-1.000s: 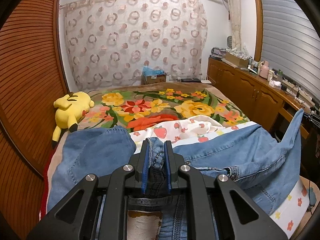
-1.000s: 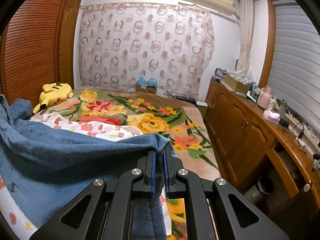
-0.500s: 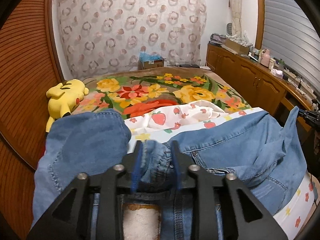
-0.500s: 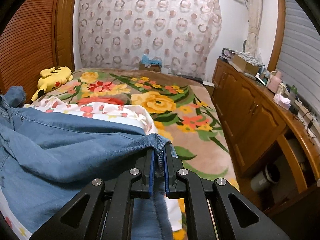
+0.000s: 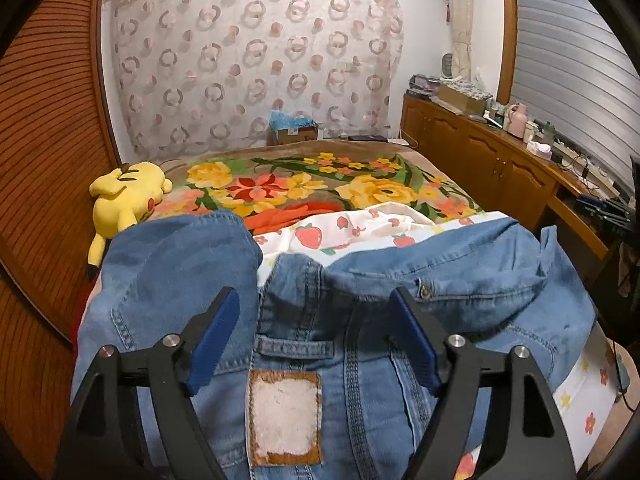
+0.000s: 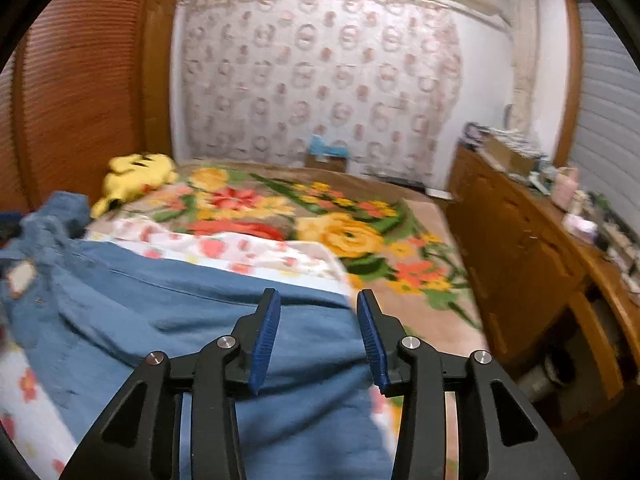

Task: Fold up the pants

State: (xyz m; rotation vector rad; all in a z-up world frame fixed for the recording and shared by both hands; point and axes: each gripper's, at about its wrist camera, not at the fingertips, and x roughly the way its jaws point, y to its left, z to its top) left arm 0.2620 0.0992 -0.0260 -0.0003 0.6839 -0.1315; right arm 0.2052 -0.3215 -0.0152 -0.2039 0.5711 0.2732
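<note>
Two handheld grippers, matte black throughout. The left gripper (image 5: 314,312) shows a pair of angular black linkage arms on each side, cut with triangular openings and pinned by round silver screws, two per side. Its fingers (image 5: 216,336) carry ribbed, deep-blue pads on the inner faces, tapering to a narrow tip. The right gripper (image 6: 318,316) is built the same way: black struts with triangular cut-outs, four bright silver screw heads along the top, and blue ridged pads (image 6: 266,336) lining the inside of each finger. No cables, labels or markings show on either, and no skin or sleeve is visible.
</note>
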